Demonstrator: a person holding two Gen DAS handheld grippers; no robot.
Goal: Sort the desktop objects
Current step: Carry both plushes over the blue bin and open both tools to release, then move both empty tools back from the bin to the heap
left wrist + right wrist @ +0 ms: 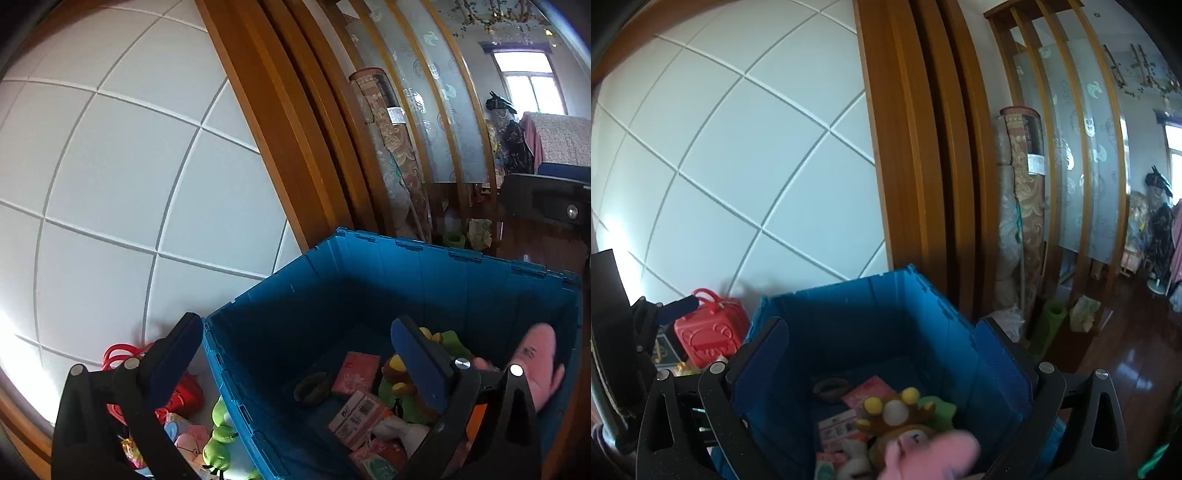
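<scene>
Your left gripper point(295, 363) has its blue-padded jaws spread wide with nothing between them, straddling the near-left corner of the deep blue plastic storage crate point(424, 273): one finger outside the wall, the other over the inside. Your right gripper point(882, 363) is also spread wide and grips nothing, both fingers hanging above the crate's open top point(871, 306).

Just below the right jaws a blurred pink plush toy point(931, 456) shows at the bottom of the frame; whether it rests on the pile or is in the air, you cannot tell. In the left view the same pink plush point(539, 365) sits against the crate's right side. Under it lie a brown plush bear with yellow ears point(897, 417), a green plush point(940, 410), pink printed packets point(356, 374) and a dark ring point(832, 388) on the crate floor.

Outside the crate, to its left, stand a small red plastic toy suitcase point(709, 334) by the white panelled wall point(110, 166) and a green frog plush point(219, 439) touching the crate's wall
</scene>
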